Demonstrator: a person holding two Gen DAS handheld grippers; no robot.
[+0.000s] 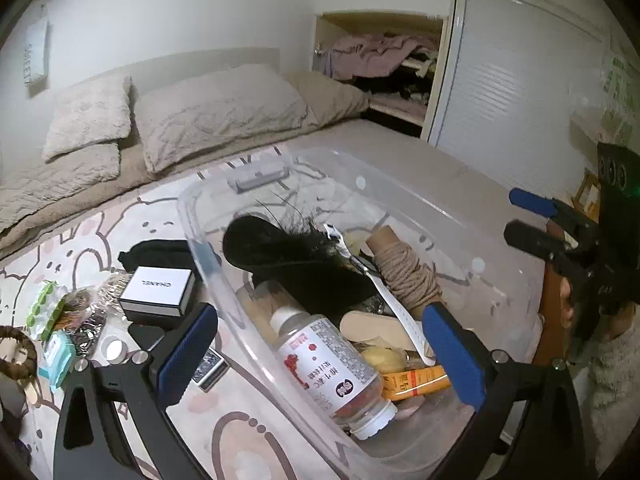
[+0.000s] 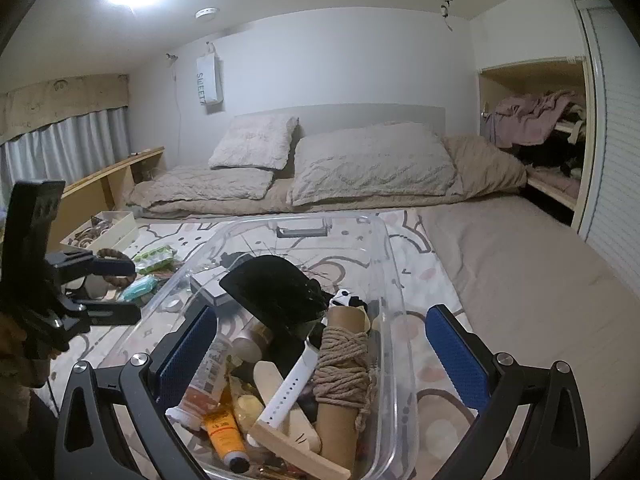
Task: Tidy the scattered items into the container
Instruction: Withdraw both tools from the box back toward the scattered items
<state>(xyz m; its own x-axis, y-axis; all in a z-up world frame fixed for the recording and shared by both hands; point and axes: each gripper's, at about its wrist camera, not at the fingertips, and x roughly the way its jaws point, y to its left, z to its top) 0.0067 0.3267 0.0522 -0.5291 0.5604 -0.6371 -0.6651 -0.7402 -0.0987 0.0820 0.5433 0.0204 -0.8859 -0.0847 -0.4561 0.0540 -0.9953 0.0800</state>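
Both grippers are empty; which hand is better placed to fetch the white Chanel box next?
Probably left. The white Chanel box lies just beyond the open left gripper, outside the clear plastic bin; the right gripper faces the bin.

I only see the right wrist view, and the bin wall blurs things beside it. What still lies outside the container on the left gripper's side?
Observer: A white box printed CHANEL, beside the container.
Operator: Anything behind it?
Observer: A black pouch, just beyond the box.
Operator: Nearer the left gripper?
Observer: A small patterned card box, flat by the left gripper and its open fingers.
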